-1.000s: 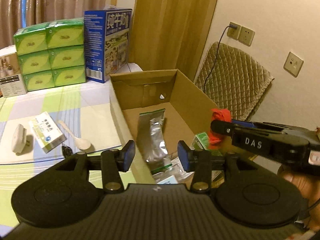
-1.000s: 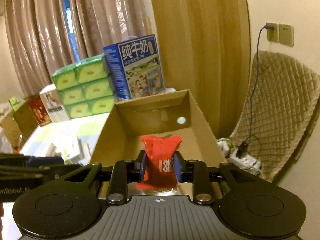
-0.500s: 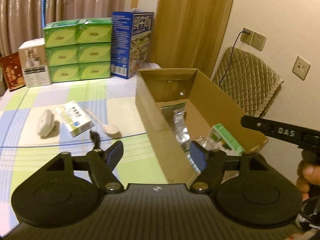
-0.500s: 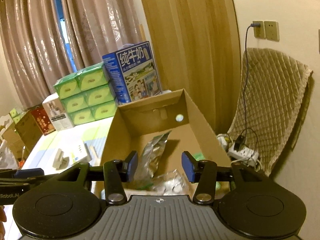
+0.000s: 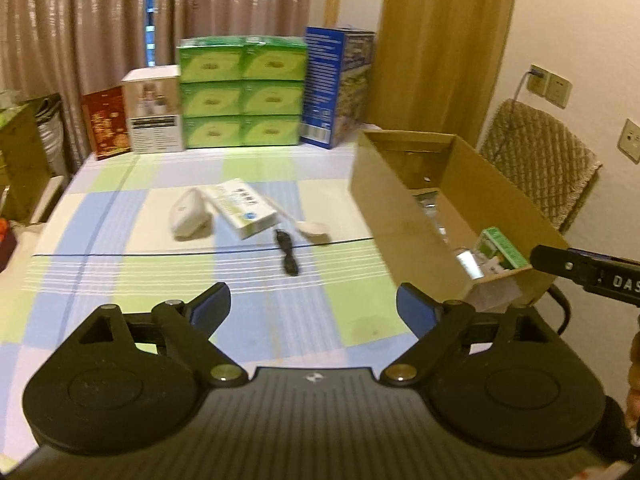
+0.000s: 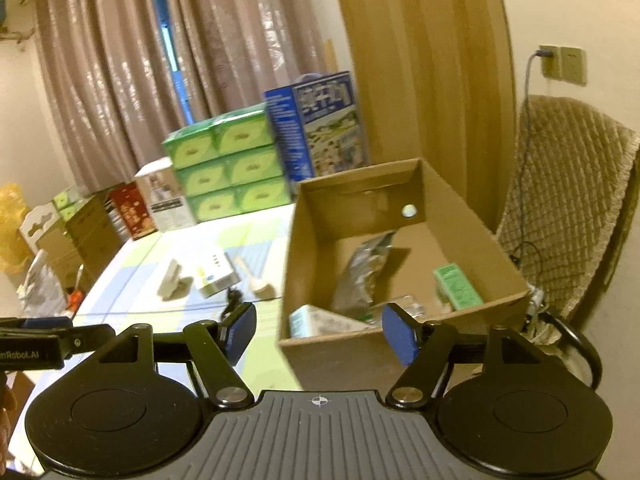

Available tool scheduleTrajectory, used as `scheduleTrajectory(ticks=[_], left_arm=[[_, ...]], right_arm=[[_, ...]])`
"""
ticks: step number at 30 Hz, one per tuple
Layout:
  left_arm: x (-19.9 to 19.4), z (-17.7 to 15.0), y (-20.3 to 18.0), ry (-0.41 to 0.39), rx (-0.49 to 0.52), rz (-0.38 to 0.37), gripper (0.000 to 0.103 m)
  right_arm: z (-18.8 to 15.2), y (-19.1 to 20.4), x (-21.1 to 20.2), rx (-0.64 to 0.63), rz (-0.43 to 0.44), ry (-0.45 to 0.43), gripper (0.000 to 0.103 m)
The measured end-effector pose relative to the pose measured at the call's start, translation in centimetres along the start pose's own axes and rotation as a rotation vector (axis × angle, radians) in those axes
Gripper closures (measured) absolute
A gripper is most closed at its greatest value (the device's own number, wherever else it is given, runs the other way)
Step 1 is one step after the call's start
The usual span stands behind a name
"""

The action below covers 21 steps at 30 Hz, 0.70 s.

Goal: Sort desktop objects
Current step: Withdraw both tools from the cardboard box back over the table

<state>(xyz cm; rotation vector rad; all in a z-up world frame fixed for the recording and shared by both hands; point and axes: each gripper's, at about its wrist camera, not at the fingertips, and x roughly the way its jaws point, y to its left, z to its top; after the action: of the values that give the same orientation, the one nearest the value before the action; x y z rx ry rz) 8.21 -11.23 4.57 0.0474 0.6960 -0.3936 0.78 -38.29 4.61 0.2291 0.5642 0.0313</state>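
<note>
Okay, my left gripper (image 5: 313,308) is spread wide with nothing between its blue pads (image 5: 212,308), hanging over the checked tablecloth (image 5: 120,216) on the near side of the cardboard box (image 5: 404,216). My right gripper (image 6: 316,332) is also wide apart and empty, sitting at the near wall of the cardboard box, one pad in front of the box interior and the other off its left side over the cloth.

Working out from the box as landmark: inside it I see a silver foil pouch (image 6: 362,276) leaning toward the middle, a green carton (image 6: 458,290) against the right wall, a pale box (image 6: 320,322) at the near left corner, and some clear shiny packaging by the near wall, too blurred to name. There is a round hole in the far wall.

Left of the box on the cloth, still unsorted: a pale spoon (image 5: 308,224) closest to the box, a small black item (image 5: 288,256) just near of it, a white medicine box (image 5: 244,208) touching or almost touching the spoon handle, and a white rounded gadget (image 5: 186,216) just beyond that box on the far-left side. I cannot tell what the black item is.

Behind the box, at the far edge of the table, stand a blue milk carton case (image 5: 338,84), a stack of green tissue packs (image 5: 240,92), a white product box (image 5: 154,110) and a red box (image 5: 106,122). Right of the cardboard box is a quilted chair cover (image 6: 564,200).
</note>
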Motion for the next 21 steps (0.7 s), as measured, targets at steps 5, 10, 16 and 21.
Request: scheduleTrajectory(ticks=[5,10,16,21], left_arm=[[-1.2,-0.8,2.2,-0.004,-0.027,0.041,0.011],[-1.9,-1.6,4.0,-0.001,-0.053,0.072,0.008],[-2.0,-2.1,5.9,0.002,-0.073,0.104,0.006],[-1.6,-2.3,7.5,0.009,-0.087,0.124,0.005]], right_arm=[[-0.5,2.1,-0.4,-0.038,0.031,0.003,0.03],[-0.7,3.8,-0.3,-0.071,0.05,0.002,0.026],[-0.5,5.1,0.2,-0.101,0.067,0.002,0.024],[-0.5,6.4,1.3,-0.127,0.083,0.013,0.024]])
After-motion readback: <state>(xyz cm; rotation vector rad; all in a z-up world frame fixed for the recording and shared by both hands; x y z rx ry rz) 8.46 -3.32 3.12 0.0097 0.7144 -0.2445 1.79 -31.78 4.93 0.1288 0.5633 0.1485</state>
